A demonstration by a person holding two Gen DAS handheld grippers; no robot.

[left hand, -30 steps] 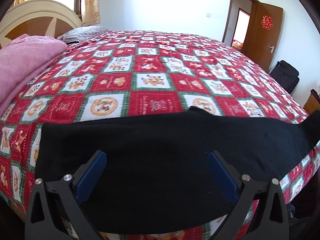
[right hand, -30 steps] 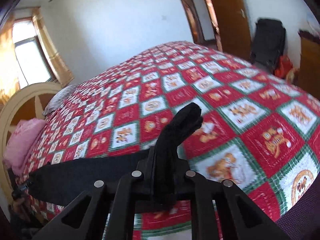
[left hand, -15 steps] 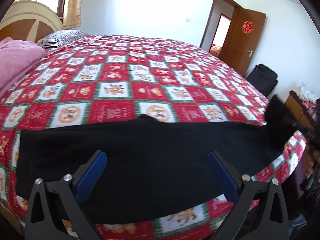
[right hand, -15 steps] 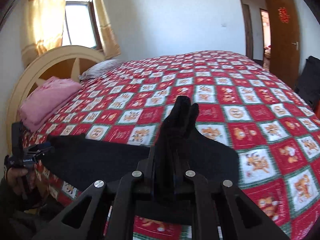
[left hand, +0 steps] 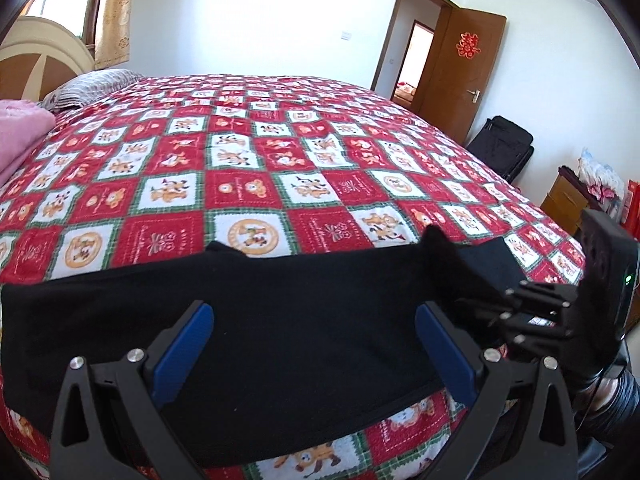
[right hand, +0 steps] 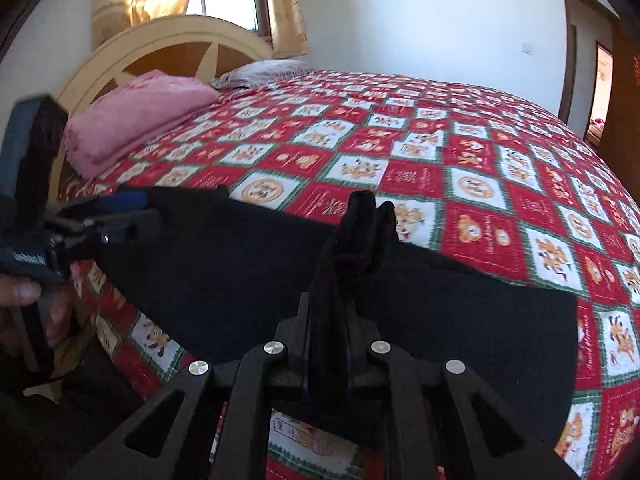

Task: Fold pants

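Here, black pants (left hand: 280, 320) lie along the bed's near edge (left hand: 400, 436), the right gripper (right hand: 352, 264) pinching one bunched end mid-fold and due, apparently, to cross toward the wide-open, empty left gripper (left hand: 316, 344)

Both wrist views low, close, sharing pants (left hand: 304, 320) and bedspread (right hand: 500, 168).

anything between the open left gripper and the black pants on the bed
Nothing visible. The left gripper hangs open right over the black pants, only air between them. The right gripper is shut on a bunched end of them.
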